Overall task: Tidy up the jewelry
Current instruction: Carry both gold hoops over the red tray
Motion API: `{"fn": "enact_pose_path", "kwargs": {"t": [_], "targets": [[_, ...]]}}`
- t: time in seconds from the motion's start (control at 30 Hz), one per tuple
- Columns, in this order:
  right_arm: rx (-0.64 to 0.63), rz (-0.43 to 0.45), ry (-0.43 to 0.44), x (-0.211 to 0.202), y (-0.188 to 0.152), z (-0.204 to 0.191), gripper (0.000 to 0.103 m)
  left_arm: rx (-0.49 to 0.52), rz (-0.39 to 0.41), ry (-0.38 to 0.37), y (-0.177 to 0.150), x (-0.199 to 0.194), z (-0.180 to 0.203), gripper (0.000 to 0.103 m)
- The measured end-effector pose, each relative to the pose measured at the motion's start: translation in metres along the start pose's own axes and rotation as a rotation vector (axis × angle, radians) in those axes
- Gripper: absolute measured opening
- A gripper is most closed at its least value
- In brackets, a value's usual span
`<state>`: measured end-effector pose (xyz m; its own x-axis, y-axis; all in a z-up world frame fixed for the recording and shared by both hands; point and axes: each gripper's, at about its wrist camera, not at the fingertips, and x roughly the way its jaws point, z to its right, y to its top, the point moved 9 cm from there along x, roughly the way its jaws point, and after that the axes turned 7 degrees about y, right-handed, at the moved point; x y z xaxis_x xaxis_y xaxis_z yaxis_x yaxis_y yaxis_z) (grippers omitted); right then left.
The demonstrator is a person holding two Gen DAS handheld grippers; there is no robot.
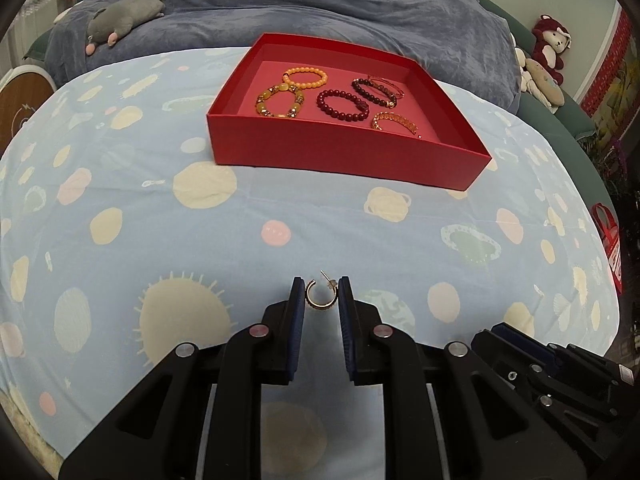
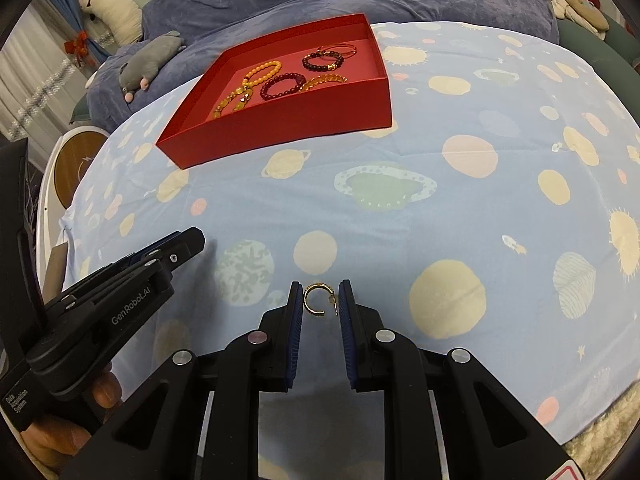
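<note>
A red tray point(image 1: 344, 156) point(image 2: 280, 124) on the bed holds several bead bracelets: orange point(image 1: 306, 79), amber point(image 1: 280, 101), dark red point(image 1: 343, 105) and gold point(image 1: 394, 121). A gold hoop earring point(image 1: 320, 298) sits between the fingertips of my left gripper point(image 1: 321, 294); the jaws touch both sides of it. A second gold hoop earring point(image 2: 316, 300) lies between the fingers of my right gripper point(image 2: 320, 300), with small gaps either side. The left gripper also shows in the right wrist view point(image 2: 176, 248), and the right gripper in the left wrist view point(image 1: 520, 340).
A light blue planet-print sheet point(image 1: 160, 220) covers the bed. A blue-grey blanket point(image 1: 320, 12) and a grey plush toy point(image 1: 124, 16) lie behind the tray. More plush toys point(image 1: 550, 52) sit at the far right. A round wooden object point(image 2: 76, 168) stands off the left edge.
</note>
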<state>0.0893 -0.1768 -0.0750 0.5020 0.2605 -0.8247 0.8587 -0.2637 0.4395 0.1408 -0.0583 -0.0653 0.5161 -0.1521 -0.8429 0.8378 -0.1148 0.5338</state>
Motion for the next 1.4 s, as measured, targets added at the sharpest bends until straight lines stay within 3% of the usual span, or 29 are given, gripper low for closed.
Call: {"fn": "enact_pose_path", "kwargs": {"t": [0.33,0.93,1.17,1.4], "targets": [[-0.076,0.028,0.01,-0.028,-0.016,-0.028,0.017,0.013,0.011,-0.005,-0.02,-0.039,-0.005,0.017],[-0.114,0.106,0.018,-0.068,-0.011,-0.044,0.017,0.044,0.065,-0.028,-0.016,-0.091,0.006,0.017],[-0.118,0.125,0.019,-0.069,0.008,-0.045,0.017,0.056,0.074,-0.02,0.002,-0.093,0.012,0.017],[-0.123,0.166,0.02,-0.068,0.055,-0.046,0.017,0.057,0.085,-0.014,0.039,-0.083,0.017,0.017]]}}
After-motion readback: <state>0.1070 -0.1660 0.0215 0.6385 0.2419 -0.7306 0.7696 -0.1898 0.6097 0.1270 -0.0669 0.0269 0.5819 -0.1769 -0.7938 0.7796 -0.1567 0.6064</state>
